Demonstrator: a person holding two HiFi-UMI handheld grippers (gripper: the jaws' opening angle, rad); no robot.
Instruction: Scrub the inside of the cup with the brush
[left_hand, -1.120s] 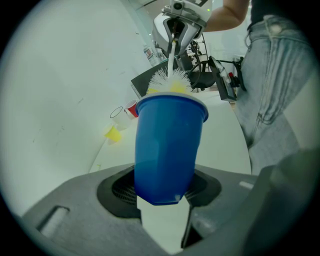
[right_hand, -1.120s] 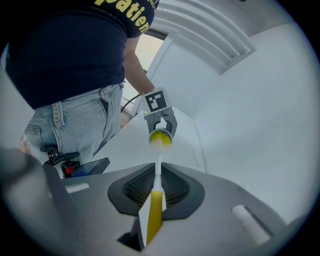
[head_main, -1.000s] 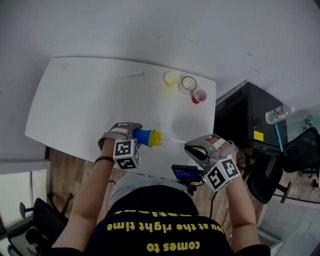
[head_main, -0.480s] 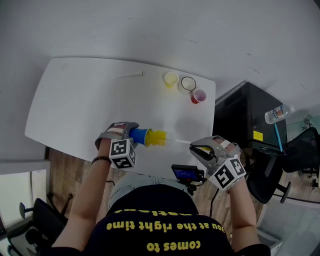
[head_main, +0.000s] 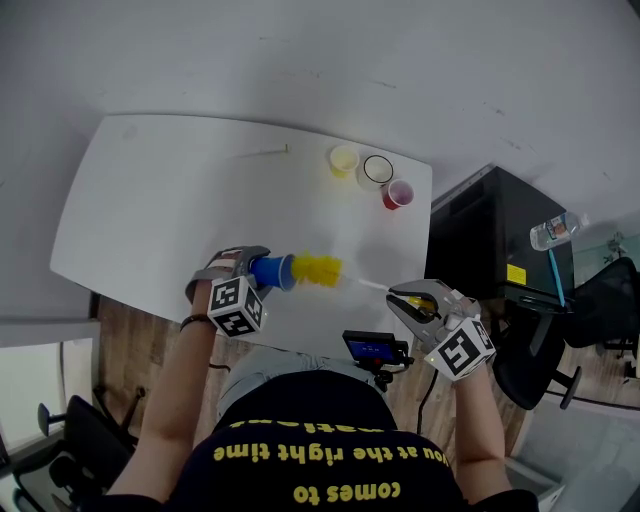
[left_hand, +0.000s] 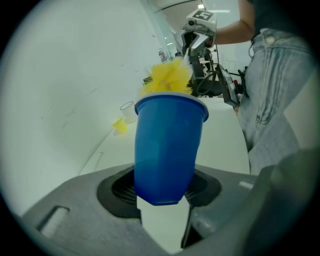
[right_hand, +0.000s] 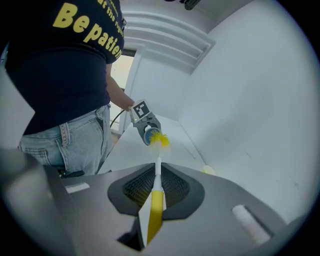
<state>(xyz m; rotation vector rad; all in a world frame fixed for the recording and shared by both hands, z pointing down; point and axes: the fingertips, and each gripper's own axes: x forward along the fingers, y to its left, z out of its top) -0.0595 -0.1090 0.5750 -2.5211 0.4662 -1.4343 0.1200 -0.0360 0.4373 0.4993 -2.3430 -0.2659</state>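
right claw (right_hand: 157, 172) grips brush (right_hand: 155, 209) beside "be patie" shirt (right_hand: 60, 60).

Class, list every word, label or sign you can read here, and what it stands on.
"Be patien", cut off: black shirt, right gripper view.
"you at the right time", "comes to", upside down: same shirt, head view.
Yellow label on black cabinet: too small to read.

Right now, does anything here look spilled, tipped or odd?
Nothing spilled or broken. The blue cup lies sideways only because the left gripper grips it, with the yellow brush at its mouth.
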